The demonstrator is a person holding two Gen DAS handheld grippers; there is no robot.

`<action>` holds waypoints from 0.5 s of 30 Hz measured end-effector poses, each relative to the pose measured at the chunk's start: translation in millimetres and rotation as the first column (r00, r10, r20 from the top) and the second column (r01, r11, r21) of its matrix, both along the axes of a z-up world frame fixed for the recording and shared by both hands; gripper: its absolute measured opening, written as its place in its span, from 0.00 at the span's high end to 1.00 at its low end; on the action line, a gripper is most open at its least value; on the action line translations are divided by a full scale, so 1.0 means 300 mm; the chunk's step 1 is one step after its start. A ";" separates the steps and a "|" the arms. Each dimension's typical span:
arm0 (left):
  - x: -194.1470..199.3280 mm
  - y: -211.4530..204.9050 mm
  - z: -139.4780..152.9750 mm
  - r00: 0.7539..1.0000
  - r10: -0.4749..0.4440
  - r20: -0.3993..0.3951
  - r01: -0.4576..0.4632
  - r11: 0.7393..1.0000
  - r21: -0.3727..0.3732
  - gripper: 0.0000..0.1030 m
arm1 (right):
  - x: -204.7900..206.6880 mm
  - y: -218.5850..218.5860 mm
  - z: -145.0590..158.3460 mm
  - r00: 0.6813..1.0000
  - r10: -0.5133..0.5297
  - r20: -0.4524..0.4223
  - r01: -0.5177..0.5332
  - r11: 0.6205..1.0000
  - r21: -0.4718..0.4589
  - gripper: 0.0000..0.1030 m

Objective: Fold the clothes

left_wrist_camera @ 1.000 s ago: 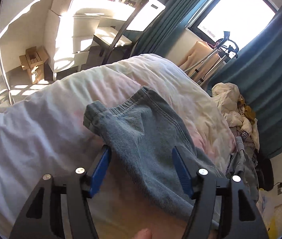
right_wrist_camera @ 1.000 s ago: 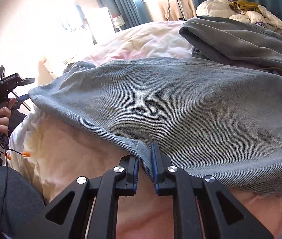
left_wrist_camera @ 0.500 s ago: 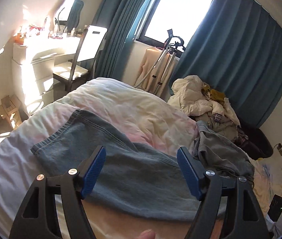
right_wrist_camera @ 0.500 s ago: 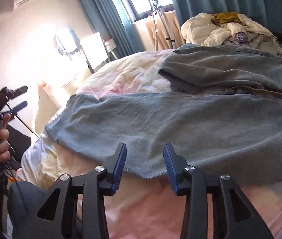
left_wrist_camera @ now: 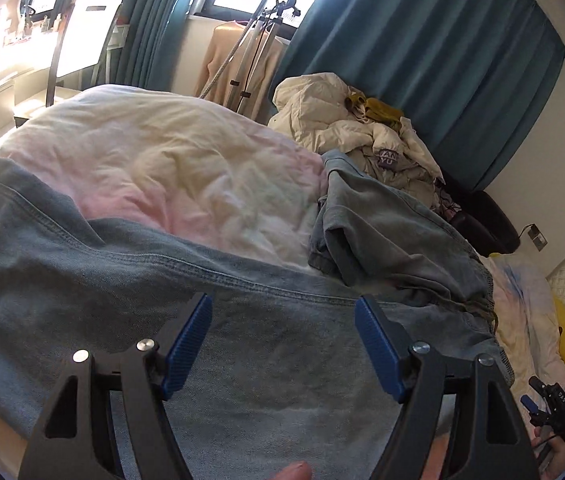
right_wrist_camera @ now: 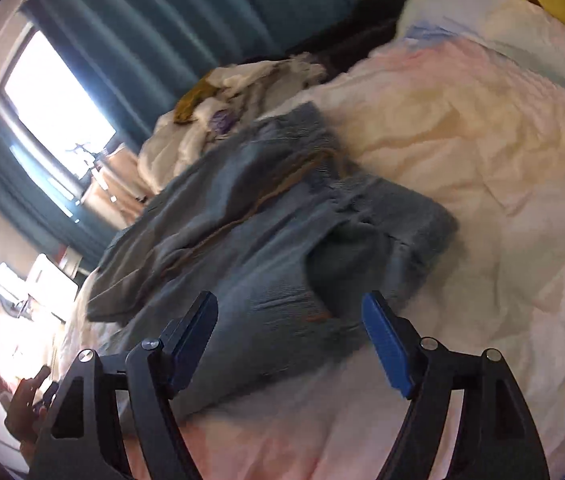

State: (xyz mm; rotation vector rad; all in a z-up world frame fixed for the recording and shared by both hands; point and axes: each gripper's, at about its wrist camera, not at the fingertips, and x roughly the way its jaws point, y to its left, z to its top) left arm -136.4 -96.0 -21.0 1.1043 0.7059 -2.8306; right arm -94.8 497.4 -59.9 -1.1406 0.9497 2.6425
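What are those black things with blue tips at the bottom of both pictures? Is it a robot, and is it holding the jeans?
No robot here. A person holds a grabbing tool in each hand, and a small camera on each tool looks forward along its two fingers. So one picture is from the left gripper and the other from the right gripper. The blue parts are the grip pads.

Blue jeans lie spread on a bed with a pale pink and cream duvet. Behind it there is a pile of clothes by teal curtains.

Nothing is held now. The left fingers stand wide apart above the denim, and the right gripper's are opening, with nothing pinched between them.
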 end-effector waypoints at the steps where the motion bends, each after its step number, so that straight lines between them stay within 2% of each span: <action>1: -0.010 -0.005 -0.018 1.000 0.006 0.011 -0.006 1.000 0.012 0.27 | 0.006 0.055 -0.065 0.997 -0.060 0.050 0.062 0.997 -0.037 0.26; 2: -0.020 -0.011 -0.035 1.000 0.012 0.022 -0.013 1.000 0.024 0.27 | 0.012 0.108 -0.130 0.989 -0.114 0.094 0.122 0.989 -0.082 0.26; 3: -0.027 -0.010 -0.047 0.999 0.013 0.030 -0.013 1.000 0.025 0.27 | 0.021 0.151 -0.189 0.985 -0.138 0.100 0.155 0.970 -0.186 0.26; 5: -0.040 0.000 -0.065 0.999 0.008 0.040 -0.009 1.000 0.013 0.27 | 0.028 0.194 -0.263 0.981 -0.171 0.096 0.194 0.914 -0.356 0.26; 6: -0.046 0.005 -0.074 0.999 0.006 0.046 -0.007 1.000 0.007 0.27 | 0.020 0.200 -0.272 0.981 -0.180 0.078 0.196 0.902 -0.385 0.26; 9: -0.061 0.030 -0.098 0.998 -0.007 0.059 0.008 1.000 -0.027 0.26 | -0.029 0.195 -0.268 0.979 -0.196 0.048 0.200 0.907 -0.371 0.26; 13: -0.073 0.070 -0.117 0.997 -0.033 0.075 0.039 0.997 -0.071 0.26 | -0.102 0.187 -0.299 0.974 -0.221 0.058 0.226 0.897 -0.379 0.26; 15: -0.074 0.089 -0.126 0.995 -0.043 0.089 0.052 0.994 -0.094 0.26 | -0.127 0.183 -0.293 0.975 -0.221 0.031 0.217 0.911 -0.352 0.26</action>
